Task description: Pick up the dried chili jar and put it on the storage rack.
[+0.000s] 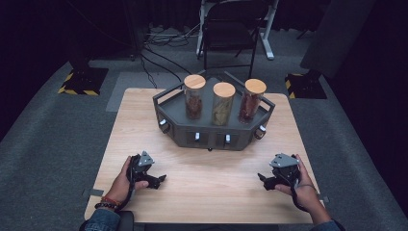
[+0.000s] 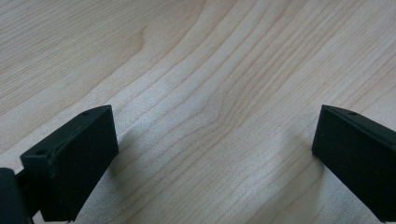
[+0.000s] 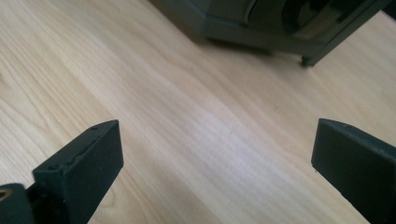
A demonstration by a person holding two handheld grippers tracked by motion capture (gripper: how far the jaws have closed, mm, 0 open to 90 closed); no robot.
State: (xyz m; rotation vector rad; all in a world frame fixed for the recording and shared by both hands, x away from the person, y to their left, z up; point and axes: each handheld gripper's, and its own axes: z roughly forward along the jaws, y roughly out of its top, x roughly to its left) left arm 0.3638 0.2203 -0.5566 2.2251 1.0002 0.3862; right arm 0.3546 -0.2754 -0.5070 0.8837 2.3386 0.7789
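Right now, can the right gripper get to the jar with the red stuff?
Probably yes. The right gripper is open, and only bare table lies between it and the rack; the red-filled jar stands at the rack's right, top uncovered.

Table (image 1: 144, 120) lit from above, surroundings dark; close-ups slightly soft.

A rack (image 1: 211, 127) stood near the table's (image 1: 144, 120) far edge. Three jars (image 1: 223, 103) stood in a row on it. Both grippers lay near the near edge, well apart.
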